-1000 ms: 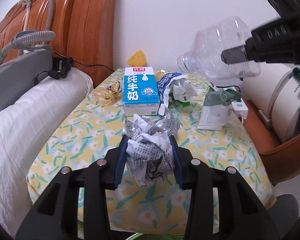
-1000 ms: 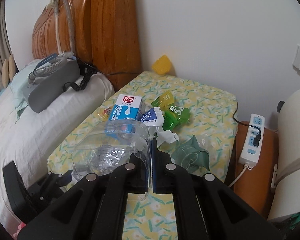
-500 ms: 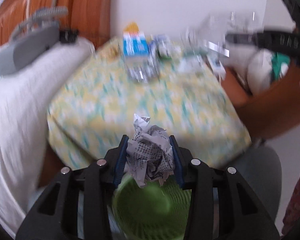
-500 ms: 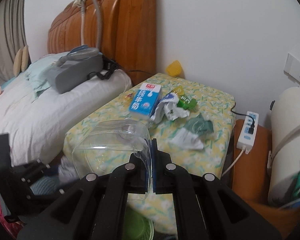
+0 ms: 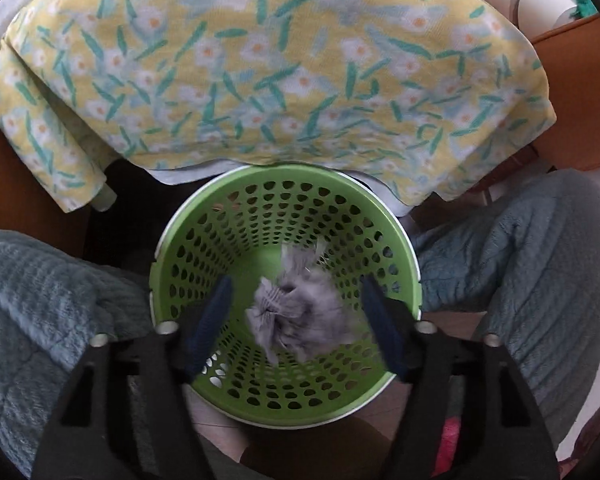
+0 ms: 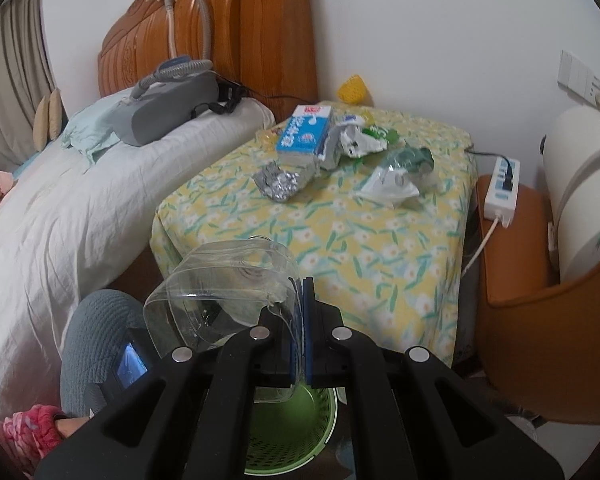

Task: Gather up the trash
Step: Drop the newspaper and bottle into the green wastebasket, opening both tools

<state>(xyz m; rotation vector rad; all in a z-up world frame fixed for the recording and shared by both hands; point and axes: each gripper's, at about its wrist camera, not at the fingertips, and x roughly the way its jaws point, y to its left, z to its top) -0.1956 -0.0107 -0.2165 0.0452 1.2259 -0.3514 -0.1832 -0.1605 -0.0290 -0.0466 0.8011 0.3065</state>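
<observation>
We note the left gripper (image 5: pixel 296 320) pointing down over a green perforated wastebasket (image 5: pixel 204 248), jaws spread wide w/ nothing between the blue pads. A crumpled newspaper ball (image 5: pixel 300 320) shows blurred in the gap, clear of both pads, inside the basket's outline; whether it is airborne or resting on the bottom we cannot tell. Basket stands on the floor at the front edge of the desk, whose yellow floral cloth (image 5: pixel 260 80) hangs down just behind its rim. Teal-grey quilted fabric (image 5: pixel 540 264) lies on both sides of the basket.

Right gripper (image 6: pixel 303 320) is held above the basket (image 6: pixel 320 440), jaws nearly closed, pinching the wall of a clear crushed plastic bottle (image 6: pixel 220 284); bottle sticks out to the left and forward of the gripper, off the desk.

Items on the desk (image 6: pixel 340 248), right wrist view:
- blue/white milk carton (image 6: pixel 304 134), lying flat near the back
- crumpled silver foil (image 6: pixel 278 184), in front of the carton
- torn blue/white wrapper (image 6: pixel 352 142), right beside the carton
- green packaging (image 6: pixel 380 134), behind the wrapper
- crumpled clear/green bag (image 6: pixel 400 172), nearer the right edge
- yellow object (image 6: pixel 352 89) at the wall, back of the desk

White power strip (image 6: pixel 502 184) rests on a brown surface right of the desk. Bed (image 6: pixel 80 208) w/ wooden headboard (image 6: pixel 236 40) sits to the left; a grey device w/ hose (image 6: pixel 172 98) lies on the pillow.
</observation>
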